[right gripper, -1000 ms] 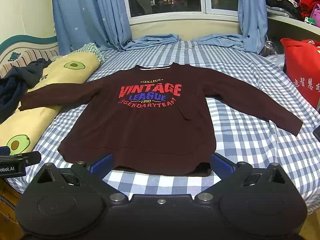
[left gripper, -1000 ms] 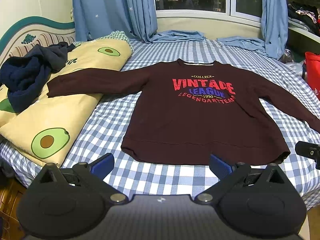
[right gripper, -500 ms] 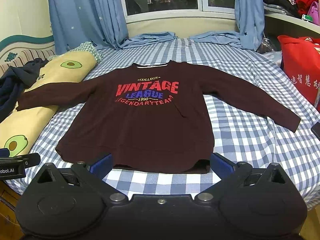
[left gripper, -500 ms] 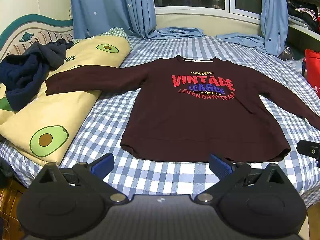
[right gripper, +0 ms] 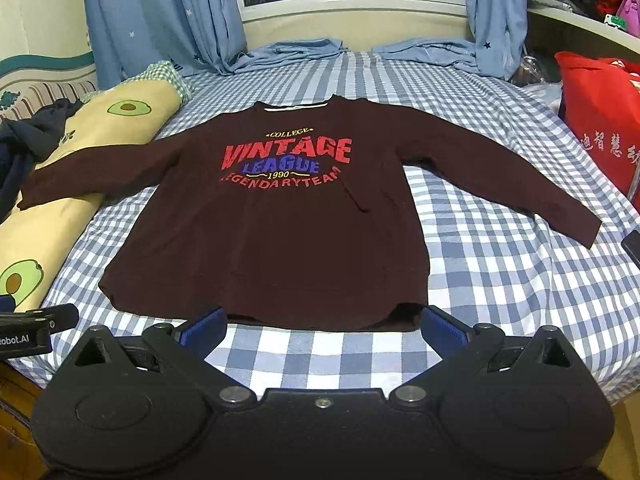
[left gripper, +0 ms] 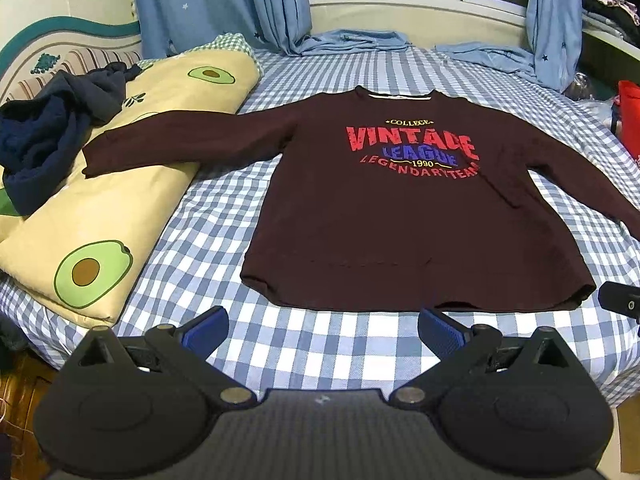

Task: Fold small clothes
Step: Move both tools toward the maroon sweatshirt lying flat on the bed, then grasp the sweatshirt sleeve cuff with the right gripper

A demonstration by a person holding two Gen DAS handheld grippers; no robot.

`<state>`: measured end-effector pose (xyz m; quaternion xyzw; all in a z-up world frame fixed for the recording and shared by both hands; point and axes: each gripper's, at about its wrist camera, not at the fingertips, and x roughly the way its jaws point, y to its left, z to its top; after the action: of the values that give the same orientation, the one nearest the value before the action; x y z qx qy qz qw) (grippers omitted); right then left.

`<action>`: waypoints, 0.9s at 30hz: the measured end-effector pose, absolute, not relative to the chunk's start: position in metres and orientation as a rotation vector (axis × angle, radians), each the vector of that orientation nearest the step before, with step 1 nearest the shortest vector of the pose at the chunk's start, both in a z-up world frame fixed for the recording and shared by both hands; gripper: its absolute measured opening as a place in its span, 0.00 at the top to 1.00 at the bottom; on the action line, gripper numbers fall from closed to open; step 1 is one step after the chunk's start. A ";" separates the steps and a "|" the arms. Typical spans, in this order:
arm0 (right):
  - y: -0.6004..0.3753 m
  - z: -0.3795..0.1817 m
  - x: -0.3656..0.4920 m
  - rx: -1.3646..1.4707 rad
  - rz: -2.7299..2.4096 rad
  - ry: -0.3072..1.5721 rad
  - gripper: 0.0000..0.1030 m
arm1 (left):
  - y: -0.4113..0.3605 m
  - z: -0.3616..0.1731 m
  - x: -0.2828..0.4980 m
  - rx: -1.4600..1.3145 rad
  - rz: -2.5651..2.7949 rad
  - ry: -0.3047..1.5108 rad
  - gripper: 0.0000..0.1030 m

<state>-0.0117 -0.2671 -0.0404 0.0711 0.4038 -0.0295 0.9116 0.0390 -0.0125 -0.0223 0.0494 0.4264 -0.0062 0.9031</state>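
Two hand-held grippers, left (left gripper: 322,330) and right (right gripper: 322,328), are hovering with fingers apart near the hem of a sweatshirt (right gripper: 276,216) lying flat on the bed (right gripper: 500,264).

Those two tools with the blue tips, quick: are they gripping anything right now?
Left tool: open, holding nothing, short of the maroon sweatshirt.
Right tool: open, holding nothing, tips at the sweatshirt's hem.

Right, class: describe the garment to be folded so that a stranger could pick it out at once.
Start at the blue-checked bed under the window. Spread flat in its middle lies a dark maroon sweatshirt, one sleeve draped over the avocado-print quilt. Unlike the crumpled navy garment nearby, it reads "VINTAGE LEAGUE" in red and blue.
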 end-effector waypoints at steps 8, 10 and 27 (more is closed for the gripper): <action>-0.265 -0.049 -0.001 0.157 -0.066 0.864 0.00 | -0.013 -0.029 0.052 0.126 -0.017 0.922 0.00; -0.265 -0.051 0.001 0.161 -0.069 0.874 0.00 | -0.014 -0.030 0.054 0.133 -0.018 0.931 0.00; -0.288 -0.061 0.042 0.159 -0.199 1.020 0.00 | -0.034 -0.042 0.111 0.108 -0.055 1.087 0.00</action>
<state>0.0424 -0.2883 -0.0608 0.0761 0.4870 -0.0949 0.8649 0.1113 -0.0343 -0.0420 0.0514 0.5169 -0.0261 0.8541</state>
